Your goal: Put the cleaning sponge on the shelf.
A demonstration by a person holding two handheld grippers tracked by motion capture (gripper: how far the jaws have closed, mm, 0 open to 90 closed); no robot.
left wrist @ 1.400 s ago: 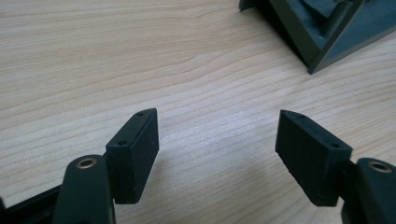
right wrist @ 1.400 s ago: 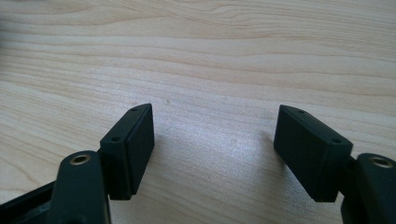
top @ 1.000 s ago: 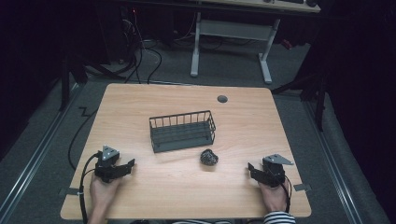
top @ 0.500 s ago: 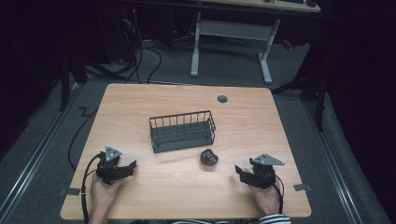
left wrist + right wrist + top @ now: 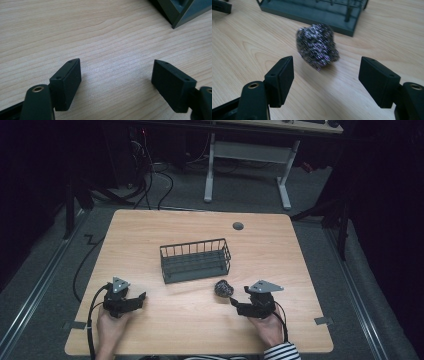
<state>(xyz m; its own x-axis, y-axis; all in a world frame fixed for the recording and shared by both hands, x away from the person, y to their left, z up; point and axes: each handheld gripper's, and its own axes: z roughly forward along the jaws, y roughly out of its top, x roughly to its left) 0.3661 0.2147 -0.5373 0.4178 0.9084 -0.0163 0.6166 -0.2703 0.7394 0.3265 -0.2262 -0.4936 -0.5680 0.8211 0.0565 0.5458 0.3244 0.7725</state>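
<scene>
Right gripper view shows sparkly scouring ball (image 5: 317, 45) (left's: bare table (image 5: 100, 30)).

No readable text, labels, brands, numbers anywhere (dim background possibly hides some, too dark to tell).

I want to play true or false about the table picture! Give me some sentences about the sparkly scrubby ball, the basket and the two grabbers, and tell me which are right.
1. The scrubby ball lies inside the wire basket. False: it lies on the table, just outside the basket.
2. The right gripper is open, with the ball ahead of its jaws. True.
3. The left gripper is squeezing the ball. False: it is open over bare wood.
4. The basket has nothing in it. True, as far as the high view shows.
5. The basket lies tipped on its side. False: it stands upright.
</scene>
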